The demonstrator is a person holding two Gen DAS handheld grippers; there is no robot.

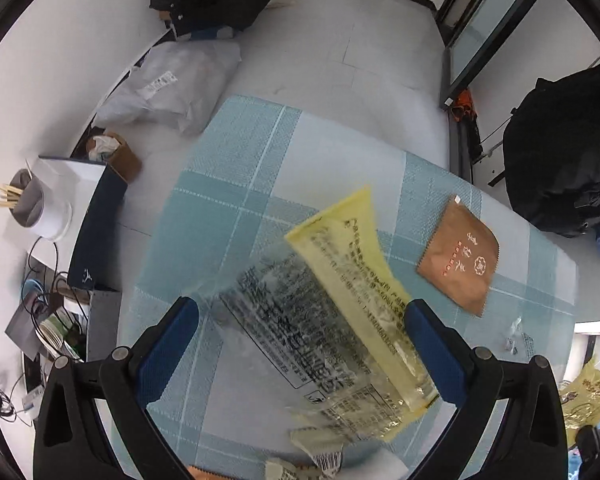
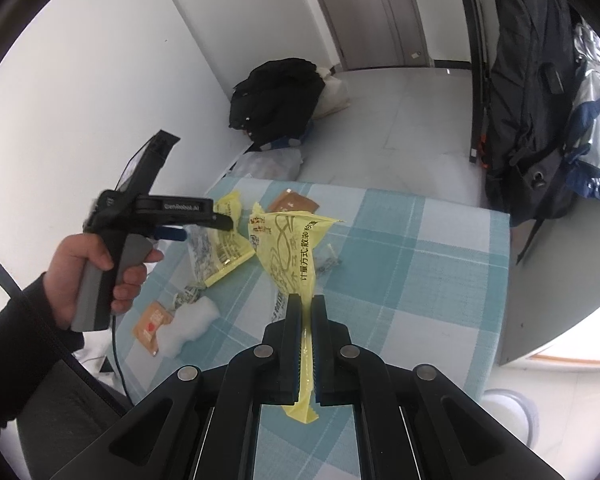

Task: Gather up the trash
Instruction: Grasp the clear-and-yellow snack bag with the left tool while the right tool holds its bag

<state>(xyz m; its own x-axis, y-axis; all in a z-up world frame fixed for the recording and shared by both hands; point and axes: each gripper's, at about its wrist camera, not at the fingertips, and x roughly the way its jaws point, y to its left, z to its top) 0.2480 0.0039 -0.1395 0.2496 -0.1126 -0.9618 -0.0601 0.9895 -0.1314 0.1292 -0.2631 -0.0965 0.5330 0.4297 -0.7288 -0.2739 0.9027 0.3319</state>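
Right tongs are clamped on a yellow wrapper. Left tongs stand wide over a clear-and-yellow wrapper lying between them on the table. Recommend lowering squarely and closing on one crumpled edge.

The room I work in is evenly bright, soft daylight with hardly any shadow on the checked tablecloth. Both my views bulge fisheye-fashion, black at the corners, straight lines bowing near the rim. In my left view the yellow wrapper smears with blur; my right view stays sharp, with white glare at its lower right edge.
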